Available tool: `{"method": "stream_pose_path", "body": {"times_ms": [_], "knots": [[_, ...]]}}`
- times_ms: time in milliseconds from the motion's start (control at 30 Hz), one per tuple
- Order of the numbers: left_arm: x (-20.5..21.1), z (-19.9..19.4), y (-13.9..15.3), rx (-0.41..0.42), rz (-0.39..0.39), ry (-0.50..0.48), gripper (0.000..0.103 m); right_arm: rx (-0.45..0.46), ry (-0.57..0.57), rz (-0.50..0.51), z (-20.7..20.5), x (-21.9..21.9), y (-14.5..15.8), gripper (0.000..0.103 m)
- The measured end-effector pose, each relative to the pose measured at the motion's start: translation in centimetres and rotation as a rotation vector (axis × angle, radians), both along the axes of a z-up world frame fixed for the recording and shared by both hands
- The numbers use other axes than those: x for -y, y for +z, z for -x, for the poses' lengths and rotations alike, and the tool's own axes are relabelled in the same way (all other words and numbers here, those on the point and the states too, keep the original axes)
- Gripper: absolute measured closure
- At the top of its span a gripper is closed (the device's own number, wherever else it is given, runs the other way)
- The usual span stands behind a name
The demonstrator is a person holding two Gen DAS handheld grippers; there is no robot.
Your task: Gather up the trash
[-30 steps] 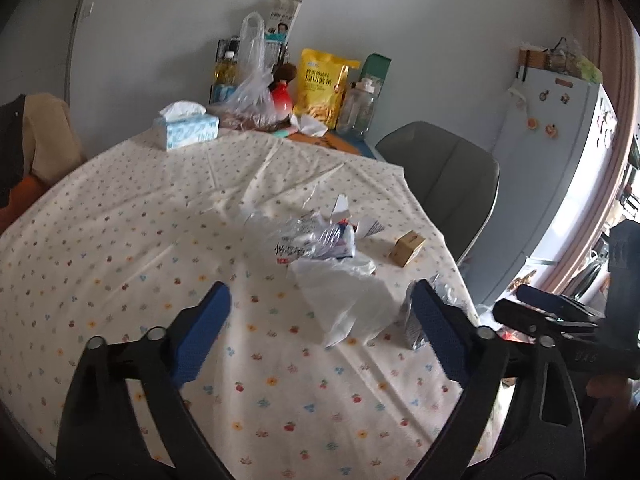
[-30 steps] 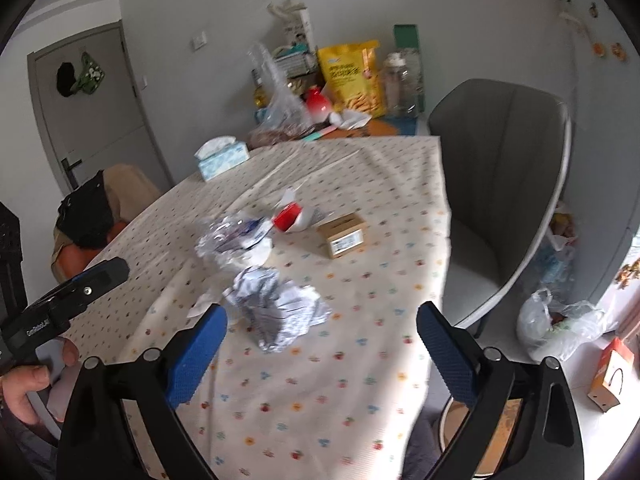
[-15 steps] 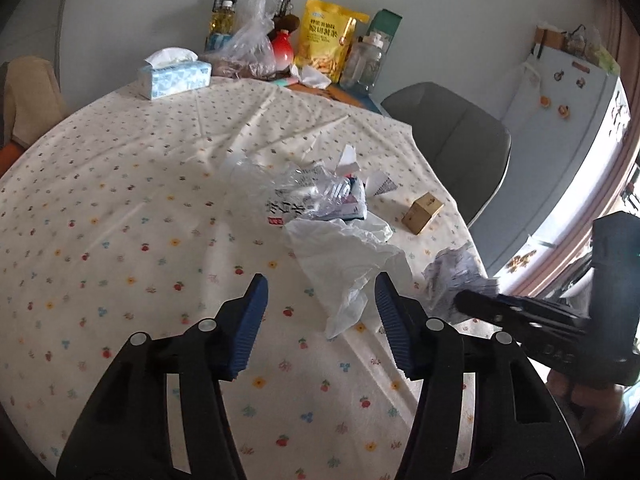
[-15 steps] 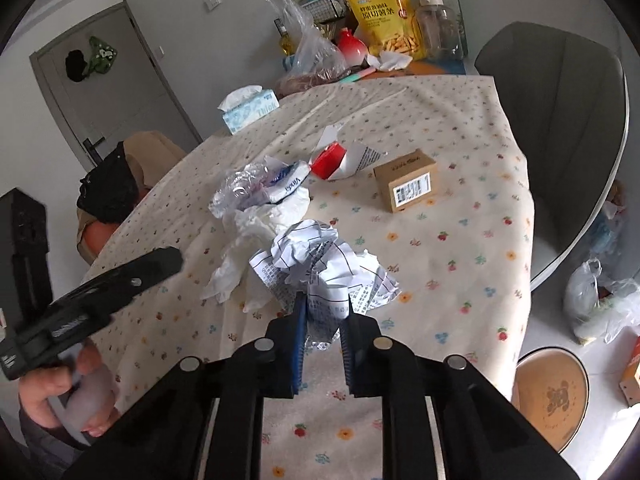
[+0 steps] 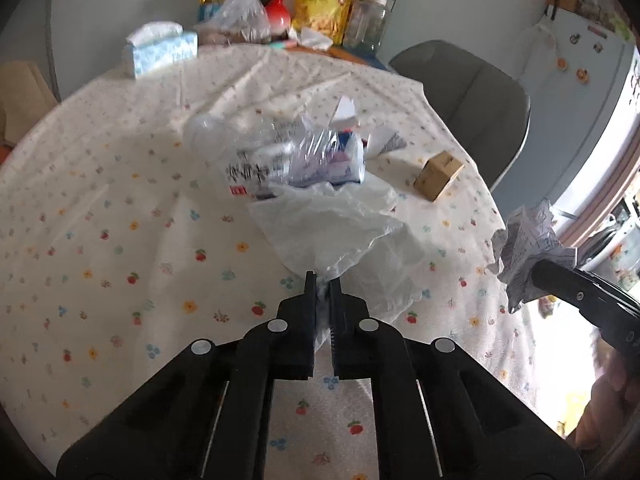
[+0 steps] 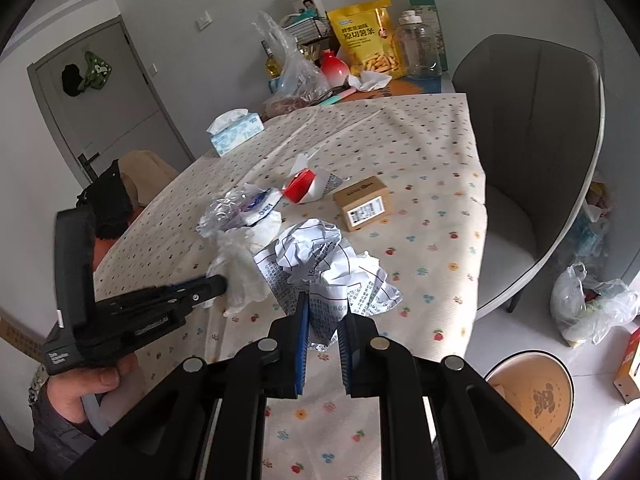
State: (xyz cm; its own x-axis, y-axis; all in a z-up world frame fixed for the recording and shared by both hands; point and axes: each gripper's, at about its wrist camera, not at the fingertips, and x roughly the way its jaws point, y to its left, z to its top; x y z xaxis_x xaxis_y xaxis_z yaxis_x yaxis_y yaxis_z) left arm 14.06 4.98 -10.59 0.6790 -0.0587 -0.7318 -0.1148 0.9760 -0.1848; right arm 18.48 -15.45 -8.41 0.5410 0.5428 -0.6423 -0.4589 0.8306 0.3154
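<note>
Pinching white plastic bag (image 5: 340, 232) in left gripper (image 5: 323, 280), right gripper (image 6: 324, 312) clamping crumpled paper (image 6: 320, 264) near table edge (image 6: 482, 216).

Both wrist cameras are looking steeply down along their fingers, close over the tablecloth (image 5: 120, 200). They are sharing the cardboard box (image 5: 438, 175), tissue box (image 6: 236, 132) and grey chair (image 6: 532, 152).

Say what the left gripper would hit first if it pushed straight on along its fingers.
The left gripper is shut on the edge of the white plastic bag, so that comes first. Beyond it, probably the crushed clear bottle, though depth is hard to judge.
</note>
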Motion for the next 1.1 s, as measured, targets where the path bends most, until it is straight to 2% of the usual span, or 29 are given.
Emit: {"method": "stream_pose_path", "body": {"times_ms": [100, 367, 567, 833, 1100], "knots": [[0.0, 0.9, 1.2, 0.034, 0.025, -0.01, 0.097, 0.002, -0.004, -0.001, 0.1, 0.2, 0.0, 0.089], [0.1, 3.0, 4.8, 0.123, 0.021, -0.019, 0.097, 0.038, -0.016, -0.006, 1.2, 0.8, 1.2, 0.089], [1.4, 3.2, 6.1, 0.148, 0.012, -0.041, 0.097, 0.064, -0.041, -0.017, 2.0, 2.2, 2.0, 0.089], [5.1, 1.9, 7.0, 0.167, 0.016, -0.11, 0.097, 0.093, -0.091, -0.01, 2.8, 5.6, 2.9, 0.089], [11.0, -1.0, 7.5, 0.172, 0.016, -0.227, 0.097, 0.109, -0.21, 0.009, 3.3, 11.3, 3.3, 0.089]]}}
